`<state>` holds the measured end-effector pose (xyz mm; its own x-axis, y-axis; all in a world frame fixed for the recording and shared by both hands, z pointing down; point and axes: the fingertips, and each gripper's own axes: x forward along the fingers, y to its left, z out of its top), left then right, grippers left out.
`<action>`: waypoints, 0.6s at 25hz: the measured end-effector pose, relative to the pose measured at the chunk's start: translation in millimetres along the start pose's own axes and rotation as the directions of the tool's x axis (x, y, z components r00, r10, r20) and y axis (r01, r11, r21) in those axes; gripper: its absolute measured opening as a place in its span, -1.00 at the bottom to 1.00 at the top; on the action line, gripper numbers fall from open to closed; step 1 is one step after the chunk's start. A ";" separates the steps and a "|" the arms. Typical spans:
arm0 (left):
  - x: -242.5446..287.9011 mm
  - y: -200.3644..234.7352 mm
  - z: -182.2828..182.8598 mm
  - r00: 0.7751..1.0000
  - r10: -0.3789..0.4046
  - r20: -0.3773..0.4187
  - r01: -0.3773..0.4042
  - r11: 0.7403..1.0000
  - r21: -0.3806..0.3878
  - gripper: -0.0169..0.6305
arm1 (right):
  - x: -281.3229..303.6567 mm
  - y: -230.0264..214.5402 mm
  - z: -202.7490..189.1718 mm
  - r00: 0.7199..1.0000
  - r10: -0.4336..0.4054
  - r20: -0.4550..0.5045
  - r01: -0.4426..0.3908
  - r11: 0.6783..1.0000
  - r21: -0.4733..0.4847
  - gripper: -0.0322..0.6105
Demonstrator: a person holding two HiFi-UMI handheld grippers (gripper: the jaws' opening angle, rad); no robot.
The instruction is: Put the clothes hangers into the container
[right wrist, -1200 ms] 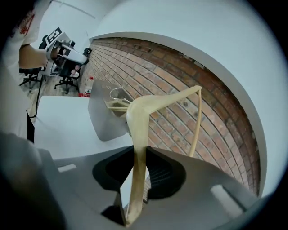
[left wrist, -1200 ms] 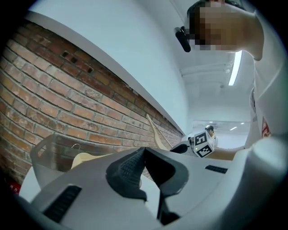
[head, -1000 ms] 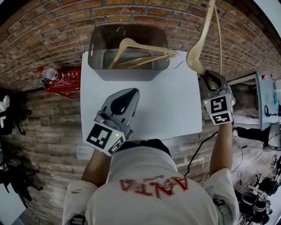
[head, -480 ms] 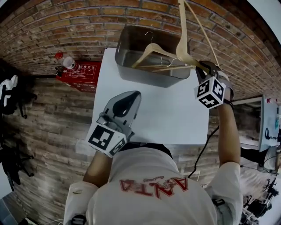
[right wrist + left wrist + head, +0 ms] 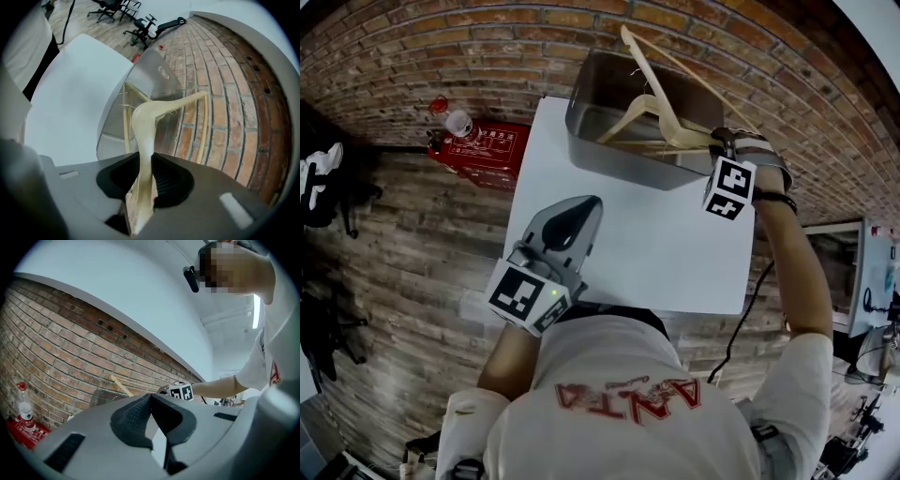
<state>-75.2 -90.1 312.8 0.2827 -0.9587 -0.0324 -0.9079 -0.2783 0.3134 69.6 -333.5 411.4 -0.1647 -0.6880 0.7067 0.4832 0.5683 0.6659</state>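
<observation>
Quick status from my end. The metal container [image 5: 623, 167] sits along the far edge of the white tabletop [image 5: 656, 248] and takes up most of that edge. One wooden hanger [image 5: 628, 119] already lies inside it.

My right tongs [image 5: 715, 142] are at the container's right end, clamped on one arm of a second hanger [image 5: 649, 75]. That one slants up and across over the container, and in the head view its far tip shows against the brick wall [image 5: 487, 47] behind.

Room-wise, it's plain white tabletop from the container's front wall to the near edge. My left tongs [image 5: 581, 204] hang over the near left part of it, well apart from the container, pads together with nothing between them.

What each view adds:
- **Right gripper view:** it's the only one that really shows the clamp, with both pads pressed on either side of the pale hanger arm. It also catches some office chairs [image 5: 145, 23] out on the floor beyond the tabletop.
- **Left gripper view:** it shows the left tips meeting. Past them I see the marker cube [image 5: 182, 391] of the right tongs and a bit of hanger poking up in front of the bricks.
- **Head view:** it gives the whole tabletop outline, plus a red box [image 5: 483, 155] and a bottle [image 5: 455, 120] on the floor off the left edge.
</observation>
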 end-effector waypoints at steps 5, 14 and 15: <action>-5.9 8.3 2.0 1.000 0.011 0.002 -0.011 1.000 0.005 -0.92 | 12.5 6.1 8.5 0.997 0.051 -0.056 -0.055 0.995 -0.082 -0.61; -5.9 15.0 3.0 1.000 0.009 0.001 -0.009 1.000 -0.003 -0.92 | 4.5 9.6 20.2 0.997 0.074 -0.024 -0.076 0.993 -0.093 -0.36; -5.2 14.8 3.2 1.000 0.007 0.001 -0.007 1.000 -0.002 -0.92 | -0.4 7.2 22.0 0.998 0.063 -0.012 -0.064 0.994 -0.091 -0.36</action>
<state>-91.1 -89.4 314.5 0.2761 -0.9606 -0.0308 -0.9093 -0.2714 0.3155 54.2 -319.2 421.1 -0.1235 -0.6561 0.7445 0.5692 0.5678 0.5947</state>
